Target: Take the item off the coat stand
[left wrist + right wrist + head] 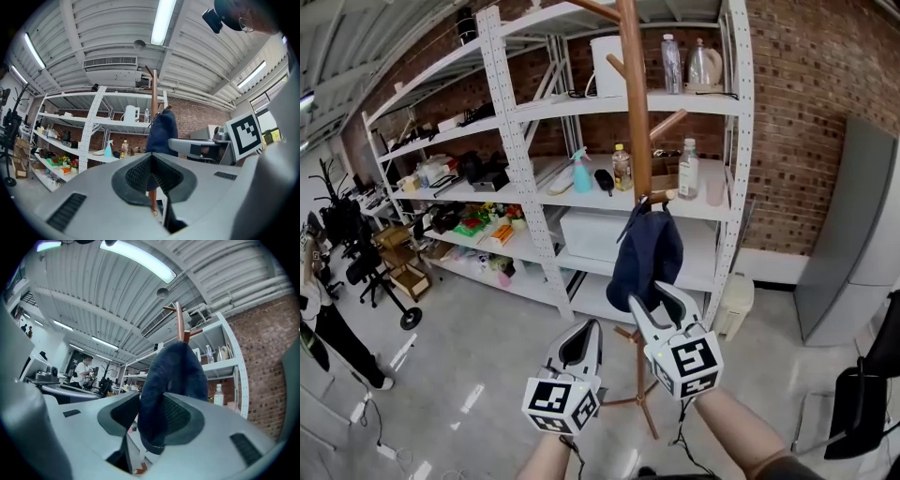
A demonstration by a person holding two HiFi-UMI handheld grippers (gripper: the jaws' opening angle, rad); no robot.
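Aloft: both forearms reached forward | right gripper (650, 298) pointed up, jaws spread wide around the lower edge of the navy cap (645, 253) | left gripper (584, 333) sat lower, beside it, jaws pressed together, empty | cap hung from a peg of the wooden coat stand (633, 112) | white metal shelving (525, 150) and brick wall (806, 112) stood behind, over a glossy grey floor (478, 375).

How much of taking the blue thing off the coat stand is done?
Nothing is off yet: the dark blue cap hangs on a peg of the coat stand. In hand: the right gripper has its open jaws around the cap's bottom edge. Left: close on it and lift it off the peg.
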